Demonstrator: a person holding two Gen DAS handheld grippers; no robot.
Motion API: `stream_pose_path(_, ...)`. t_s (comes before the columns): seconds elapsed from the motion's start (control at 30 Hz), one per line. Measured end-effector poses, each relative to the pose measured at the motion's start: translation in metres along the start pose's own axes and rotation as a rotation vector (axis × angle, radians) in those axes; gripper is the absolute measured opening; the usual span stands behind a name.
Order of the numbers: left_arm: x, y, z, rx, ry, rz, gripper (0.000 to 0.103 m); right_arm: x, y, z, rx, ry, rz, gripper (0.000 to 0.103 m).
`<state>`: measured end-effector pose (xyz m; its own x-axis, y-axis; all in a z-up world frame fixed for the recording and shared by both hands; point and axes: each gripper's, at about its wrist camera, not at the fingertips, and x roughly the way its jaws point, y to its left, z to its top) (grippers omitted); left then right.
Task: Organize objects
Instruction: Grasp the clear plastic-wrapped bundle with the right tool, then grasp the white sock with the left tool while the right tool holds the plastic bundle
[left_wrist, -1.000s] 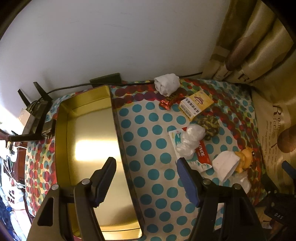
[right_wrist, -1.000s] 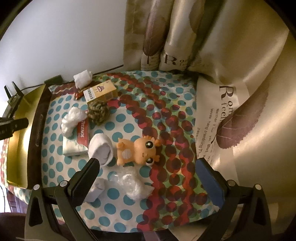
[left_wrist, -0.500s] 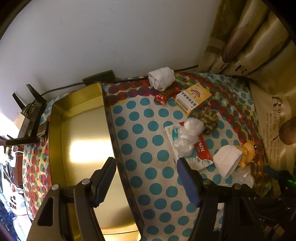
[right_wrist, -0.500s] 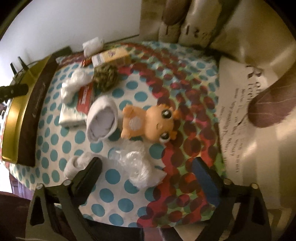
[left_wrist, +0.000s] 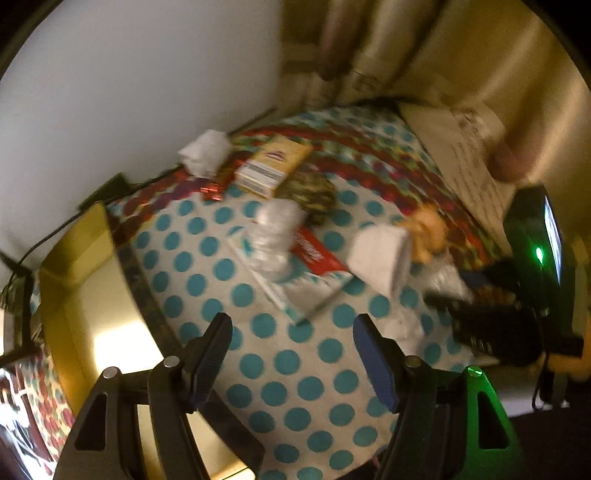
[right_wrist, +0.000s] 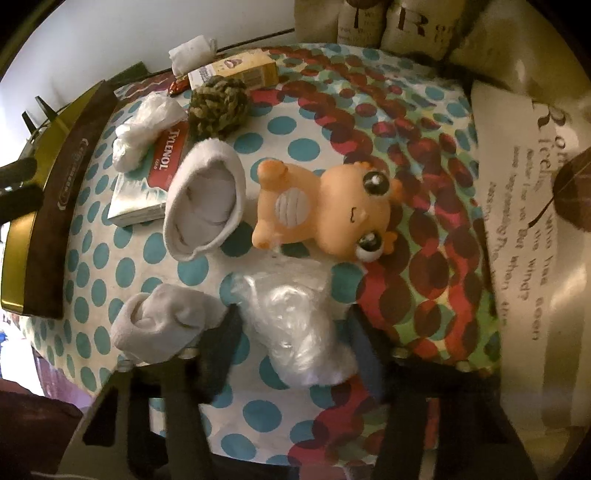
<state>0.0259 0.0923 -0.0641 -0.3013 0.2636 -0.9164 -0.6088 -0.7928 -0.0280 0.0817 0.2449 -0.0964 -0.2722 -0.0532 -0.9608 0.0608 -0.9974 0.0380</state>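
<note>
In the right wrist view my right gripper (right_wrist: 295, 325) points down at a crumpled clear plastic bag (right_wrist: 299, 325). Its jaws are closing, and both pads touch the bag's sides. A rolled grey sock (right_wrist: 166, 325) lies just left of it, with an orange toy animal (right_wrist: 321, 206) and an open white sock (right_wrist: 207, 199) beyond. My left gripper (left_wrist: 291, 325) hangs open with nothing between its fingers, over the dotted cloth beside the gold tin (left_wrist: 85, 288). A Tylenol box (left_wrist: 314, 254) with a second plastic bag (left_wrist: 273, 236) on it lies ahead of it.
Near the wall lie a yellow carton (right_wrist: 240, 70), a mottled yarn-like ball (right_wrist: 218, 103), a white wad (right_wrist: 192, 53) and a red wrapper (right_wrist: 177, 85). A printed curtain (right_wrist: 535, 221) hangs along the table's right side. Cables and a router stand left of the tin.
My right gripper has come down onto the clear plastic bag and its jaws have narrowed around it. The left gripper has rolled and shifted right, from over the tin to over the cloth.
</note>
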Motion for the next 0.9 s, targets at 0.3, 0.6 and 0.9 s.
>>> stream_pose_path(0.3, 0.012, -0.039, -0.007, 0.141, 0.042, -0.198, 0.07, -0.011, -0.001, -0.001, 0.021, -0.058, 0.048, 0.03)
stream_pose_path(0.6, 0.053, -0.072, -0.013, 0.248, 0.156, -0.175, 0.07, -0.022, -0.015, -0.003, 0.095, -0.083, 0.069, 0.03)
stream_pose_path(0.9, 0.072, -0.072, -0.016, 0.221, 0.19, -0.121, 0.07, -0.025, -0.021, -0.01, 0.12, -0.091, 0.086, 0.03)
